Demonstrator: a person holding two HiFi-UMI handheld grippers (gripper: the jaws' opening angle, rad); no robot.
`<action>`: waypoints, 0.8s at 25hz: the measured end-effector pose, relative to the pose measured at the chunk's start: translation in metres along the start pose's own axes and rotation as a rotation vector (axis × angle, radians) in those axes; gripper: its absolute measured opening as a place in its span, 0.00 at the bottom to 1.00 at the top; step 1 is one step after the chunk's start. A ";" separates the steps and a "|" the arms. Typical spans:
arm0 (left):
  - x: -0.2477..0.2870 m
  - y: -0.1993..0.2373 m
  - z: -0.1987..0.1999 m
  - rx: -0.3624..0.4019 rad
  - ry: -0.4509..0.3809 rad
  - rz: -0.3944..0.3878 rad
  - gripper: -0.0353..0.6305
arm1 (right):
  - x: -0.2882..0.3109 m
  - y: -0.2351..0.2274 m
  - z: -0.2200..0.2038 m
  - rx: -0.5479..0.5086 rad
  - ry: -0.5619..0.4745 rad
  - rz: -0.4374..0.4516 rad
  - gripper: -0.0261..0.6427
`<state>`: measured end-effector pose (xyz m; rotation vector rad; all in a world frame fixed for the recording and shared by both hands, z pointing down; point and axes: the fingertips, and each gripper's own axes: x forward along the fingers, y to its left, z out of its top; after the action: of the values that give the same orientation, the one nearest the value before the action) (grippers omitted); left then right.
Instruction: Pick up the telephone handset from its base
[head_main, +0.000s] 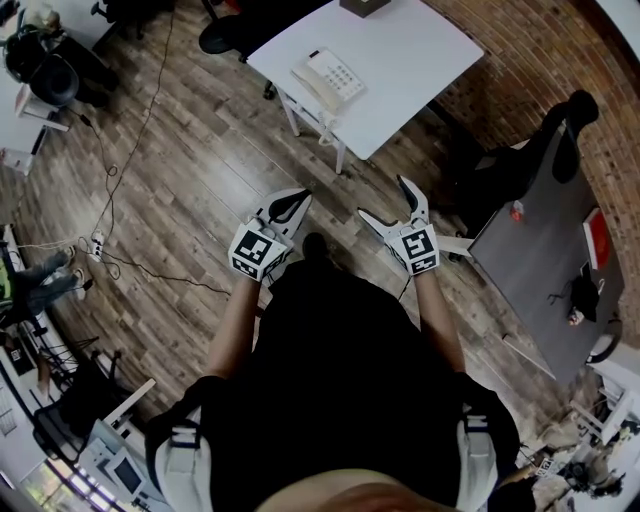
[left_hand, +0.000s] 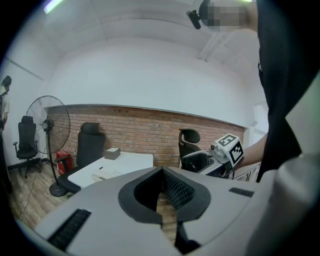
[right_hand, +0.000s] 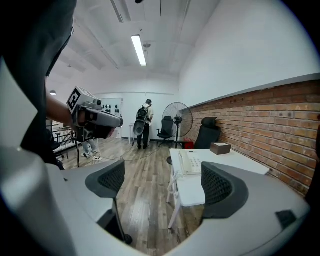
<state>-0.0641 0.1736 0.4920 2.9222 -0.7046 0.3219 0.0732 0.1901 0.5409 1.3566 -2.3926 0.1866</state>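
A white telephone (head_main: 330, 77) sits on a white table (head_main: 420, 60) ahead of me, its handset (head_main: 311, 85) lying in the cradle on its left side. In the right gripper view the telephone (right_hand: 190, 161) lies between the jaws in the picture but far beyond them. It is small in the left gripper view, the telephone (left_hand: 104, 174) resting on the table (left_hand: 130, 162). My left gripper (head_main: 296, 204) is held over the wooden floor, shut on nothing. To its right my right gripper (head_main: 386, 199) is open and empty. Both are well short of the table.
A small brown box (head_main: 365, 6) stands at the table's far end. A grey desk (head_main: 535, 250) and a black chair (head_main: 565, 135) are at my right by the brick wall. Cables (head_main: 120, 190) cross the floor at left. A person (right_hand: 143, 125) stands far off near a fan (right_hand: 177, 120).
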 end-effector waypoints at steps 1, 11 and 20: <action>0.000 0.005 0.001 0.004 0.001 -0.008 0.08 | 0.004 -0.001 0.001 0.004 0.000 -0.006 0.73; -0.003 0.055 0.005 0.023 -0.002 -0.043 0.08 | 0.048 0.005 0.017 0.026 0.009 -0.037 0.72; -0.009 0.083 0.004 0.023 -0.012 -0.063 0.08 | 0.074 0.011 0.024 0.032 0.008 -0.062 0.72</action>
<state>-0.1093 0.1035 0.4919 2.9631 -0.6128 0.3086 0.0238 0.1297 0.5483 1.4403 -2.3470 0.2142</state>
